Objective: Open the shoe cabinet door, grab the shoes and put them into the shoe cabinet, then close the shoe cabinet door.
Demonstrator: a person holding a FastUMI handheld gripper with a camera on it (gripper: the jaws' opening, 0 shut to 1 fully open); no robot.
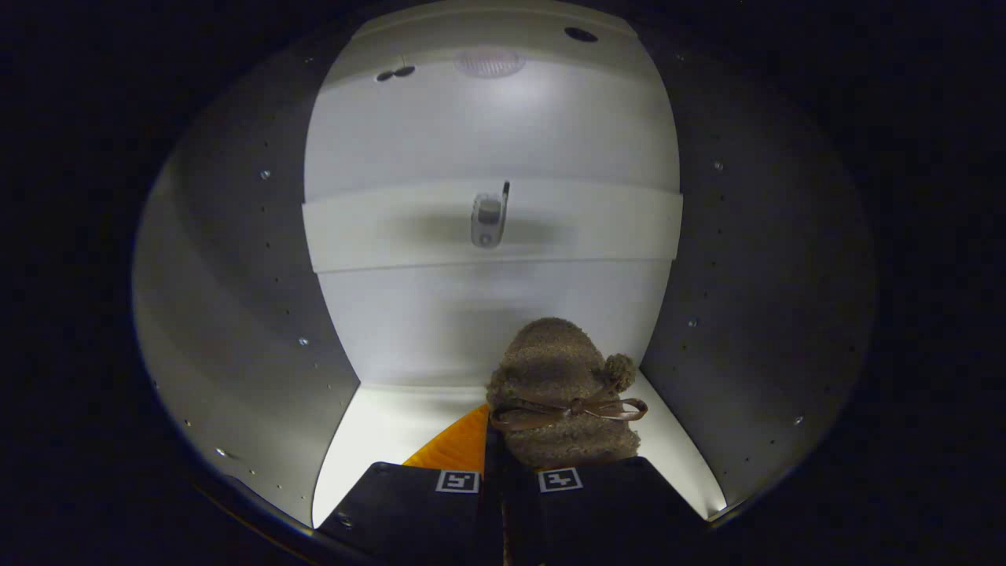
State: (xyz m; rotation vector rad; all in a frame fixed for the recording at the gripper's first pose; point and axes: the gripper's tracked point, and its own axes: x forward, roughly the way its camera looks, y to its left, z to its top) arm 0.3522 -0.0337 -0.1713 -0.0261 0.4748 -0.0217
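Slipper (562,393), fuzzy brown with bow, inside shoe cabinet (236,314); gripper (509,481) jaws clenched on its edge.

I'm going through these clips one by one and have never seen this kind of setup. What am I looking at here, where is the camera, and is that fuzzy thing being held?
The camera rides on a hand-held gripper that a person carries; it looks forward along the two fingers, the dark blocks at the bottom. The pale box around you is the inside of the shoe cabinet: side walls with small holes, a back panel, and a crossbar with a small metal fitting. The fuzzy brown thing with a bow and pompom is the shoe, a slipper just ahead of the fingers. The fingers are close together and seem to pinch its near edge, though the contact itself is hidden. I can't tell if it rests on the cabinet floor yet.
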